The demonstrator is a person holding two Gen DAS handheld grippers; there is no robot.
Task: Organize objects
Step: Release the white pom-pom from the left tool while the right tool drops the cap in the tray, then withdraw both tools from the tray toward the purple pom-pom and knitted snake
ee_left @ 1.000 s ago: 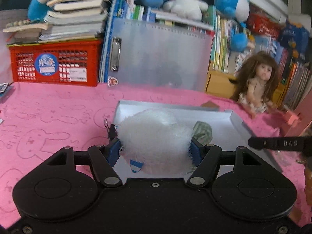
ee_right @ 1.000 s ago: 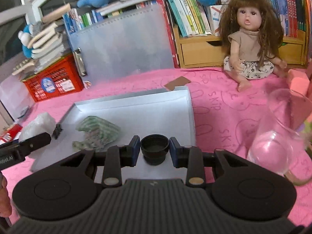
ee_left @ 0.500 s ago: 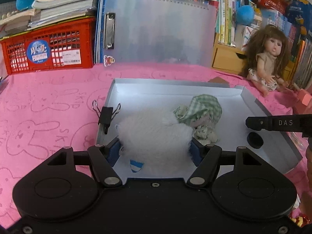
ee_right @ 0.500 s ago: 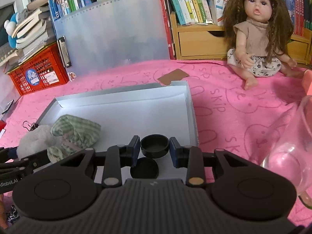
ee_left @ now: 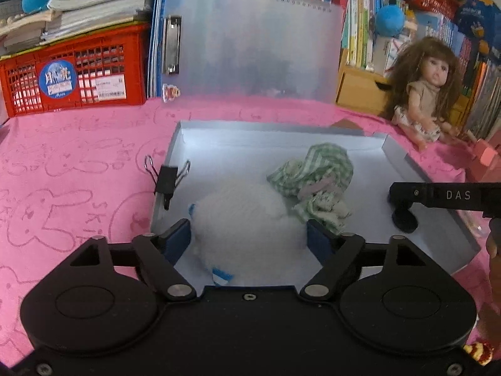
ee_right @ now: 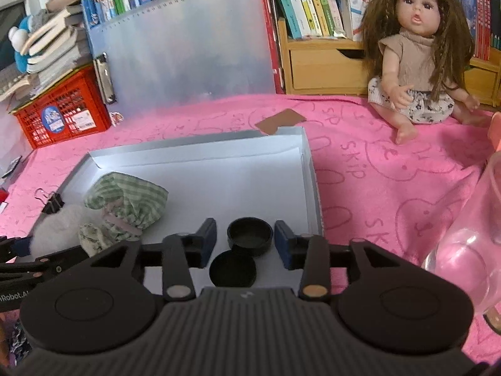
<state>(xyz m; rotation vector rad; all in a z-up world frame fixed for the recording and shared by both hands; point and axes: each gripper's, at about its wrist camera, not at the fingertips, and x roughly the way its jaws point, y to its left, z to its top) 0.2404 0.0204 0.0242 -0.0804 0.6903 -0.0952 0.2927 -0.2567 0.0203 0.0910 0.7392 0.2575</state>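
Note:
A shallow grey tray lies on the pink cloth. My left gripper is open around a white fluffy toy that rests in the tray's near left part; the toy also shows in the right wrist view. A green checked cloth bundle lies beside the toy. My right gripper is open, its pads apart from a small black cap between them. A second black disc lies just nearer on the tray floor.
A black binder clip sits on the tray's left rim. A doll sits at the back right. A clear glass jar stands to the right. A red basket and a clipboard stand behind.
My left gripper lowered the fluffy toy into the tray and opened. My right gripper came down over the tray and let go of the black cap.

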